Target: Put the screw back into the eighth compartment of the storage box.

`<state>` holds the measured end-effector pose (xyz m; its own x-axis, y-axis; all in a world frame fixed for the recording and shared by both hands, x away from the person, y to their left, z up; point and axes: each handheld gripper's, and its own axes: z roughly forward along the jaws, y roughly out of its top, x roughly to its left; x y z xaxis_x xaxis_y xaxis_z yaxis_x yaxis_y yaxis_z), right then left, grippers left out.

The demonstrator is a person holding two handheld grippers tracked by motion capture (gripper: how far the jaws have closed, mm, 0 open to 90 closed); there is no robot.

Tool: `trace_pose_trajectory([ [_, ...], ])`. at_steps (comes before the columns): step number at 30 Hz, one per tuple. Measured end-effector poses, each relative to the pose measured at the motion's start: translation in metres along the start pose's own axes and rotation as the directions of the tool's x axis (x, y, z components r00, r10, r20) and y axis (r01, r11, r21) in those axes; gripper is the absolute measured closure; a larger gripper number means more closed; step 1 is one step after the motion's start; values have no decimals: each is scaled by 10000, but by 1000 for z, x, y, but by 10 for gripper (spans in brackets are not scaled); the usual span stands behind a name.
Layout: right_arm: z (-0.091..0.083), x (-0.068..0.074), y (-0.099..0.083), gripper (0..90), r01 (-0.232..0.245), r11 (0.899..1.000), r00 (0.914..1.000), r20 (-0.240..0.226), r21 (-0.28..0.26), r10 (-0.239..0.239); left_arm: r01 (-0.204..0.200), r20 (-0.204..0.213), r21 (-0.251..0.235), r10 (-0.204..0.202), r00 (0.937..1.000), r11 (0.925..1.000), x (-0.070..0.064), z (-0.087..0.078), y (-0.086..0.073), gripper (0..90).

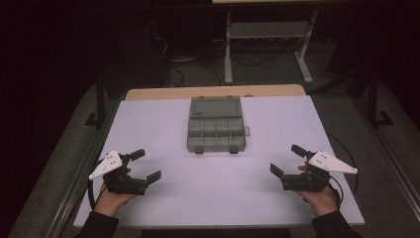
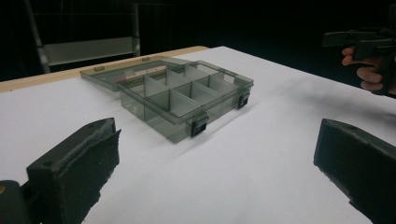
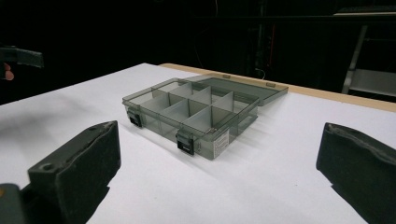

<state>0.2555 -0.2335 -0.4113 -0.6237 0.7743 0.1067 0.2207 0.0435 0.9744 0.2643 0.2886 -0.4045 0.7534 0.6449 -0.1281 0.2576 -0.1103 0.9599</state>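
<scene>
Each hand-held gripper, left (image 1: 141, 165) and right (image 1: 287, 159), gapes empty (bare table (image 1: 148, 124) between) toward the open organizer box (image 1: 216, 131)

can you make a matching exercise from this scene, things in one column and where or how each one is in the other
Things:
1. compartment box
2. box lid
3. left gripper
4. right gripper

Places or states:
A. folded flat back toward the table's far edge
B. open, near the table's right front corner
C. open, near the table's left front corner
D. mid-table, compartments empty, two dark latches facing the person

Pairs: 1-D, 2-A, 3-C, 4-B
</scene>
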Motion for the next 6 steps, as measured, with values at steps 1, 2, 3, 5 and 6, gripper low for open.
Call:
trace_pose_trajectory([
  [1,0,0,0,0,24,10000,10000,5,-26,-24,-8,27,33,8,10000,10000,1,1,0,0],
  [2,0,0,0,0,24,10000,10000,5,-26,-24,-8,27,33,8,10000,10000,1,1,0,0],
  [3,-1,0,0,0,29,10000,10000,7,-39,-29,-39,26,69,39,10000,10000,0,1,0,0],
  [5,-1,0,0,0,-54,10000,10000,-15,-10,54,-157,-68,266,159,9999,9995,0,2,-1,0],
  [6,-1,0,0,0,-54,10000,10000,-15,-10,54,-157,-68,266,159,9999,9995,0,2,-1,0],
])
